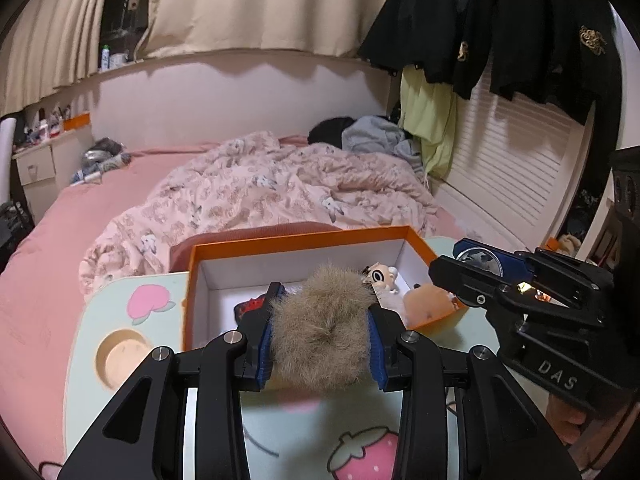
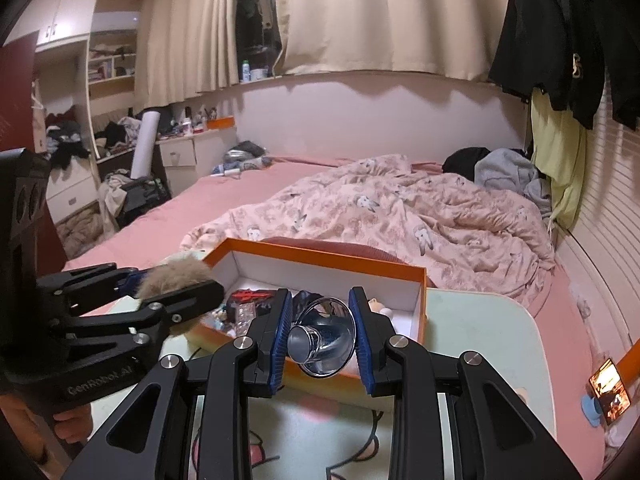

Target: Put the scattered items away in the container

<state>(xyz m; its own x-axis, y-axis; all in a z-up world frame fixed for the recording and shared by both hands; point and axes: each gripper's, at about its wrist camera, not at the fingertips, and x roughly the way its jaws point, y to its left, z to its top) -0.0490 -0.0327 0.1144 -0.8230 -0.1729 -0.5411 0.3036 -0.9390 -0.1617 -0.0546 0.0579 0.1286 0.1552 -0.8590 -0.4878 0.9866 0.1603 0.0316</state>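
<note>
Tan-grey fur on the pompom (image 1: 320, 320), centre frame. Orange outside, white inside on the box (image 1: 296, 240). Black frame and blue pads on the left gripper (image 1: 320, 344); same black and blue on the right gripper (image 2: 322, 336), with a shiny silver cup (image 2: 324, 338) between. Pale mint table (image 1: 160, 292) printed with a pink peach and, lower frame, a pink strawberry with white dots. Plain pink sheet (image 1: 48, 248) at left; quilt (image 1: 260, 188) pale pink with a brown and white animal print. Cream curtains (image 1: 256, 4) along the top. Black jackets (image 1: 532, 28) with gold emblems, upper right. Yellow-green garment (image 1: 432, 120) below them.
</note>
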